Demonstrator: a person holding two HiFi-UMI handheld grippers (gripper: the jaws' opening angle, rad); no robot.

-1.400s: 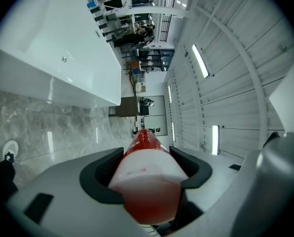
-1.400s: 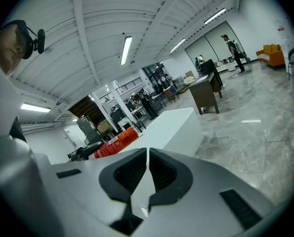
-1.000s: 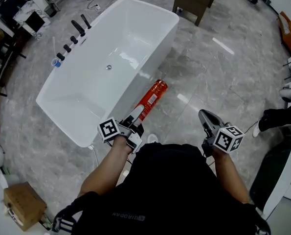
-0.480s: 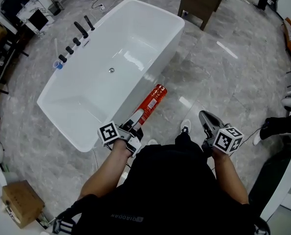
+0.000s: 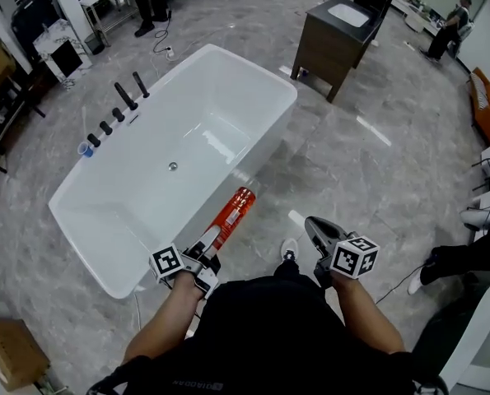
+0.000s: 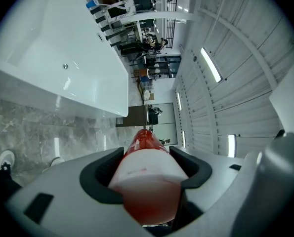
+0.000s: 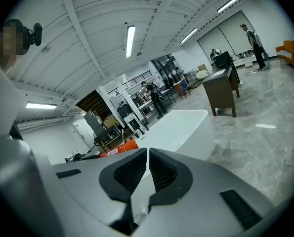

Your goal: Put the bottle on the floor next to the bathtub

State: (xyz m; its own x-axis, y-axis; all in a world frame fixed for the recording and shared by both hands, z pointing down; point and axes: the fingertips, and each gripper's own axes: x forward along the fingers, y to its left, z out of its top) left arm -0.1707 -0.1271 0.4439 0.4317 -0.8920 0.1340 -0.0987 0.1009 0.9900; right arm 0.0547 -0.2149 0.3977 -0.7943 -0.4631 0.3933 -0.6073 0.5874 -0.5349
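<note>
A tall red bottle (image 5: 228, 213) with a white band points forward over the floor, just right of the white bathtub (image 5: 105, 212). My left gripper (image 5: 205, 249) is shut on its lower end; in the left gripper view the bottle (image 6: 146, 168) fills the gap between the jaws, with the bathtub (image 6: 48, 58) beyond. My right gripper (image 5: 317, 230) hangs to the right over bare floor, jaws shut with nothing in them (image 7: 147, 171). The right gripper view shows the bathtub (image 7: 184, 127) ahead and a sliver of the red bottle (image 7: 118, 150) to its left.
A dark vanity cabinet (image 5: 337, 33) with a sink stands beyond the tub. Black faucet fittings (image 5: 119, 109) line the tub's left rim. A cardboard box (image 5: 6, 352) sits at lower left. People stand at the room's edges; a seated person's legs (image 5: 459, 257) are at the right.
The head view has pulled back and tilted up, so tub and bottle sit lower and further left in frame. The left gripper still holds the bottle; both grippers keep their grip state.
</note>
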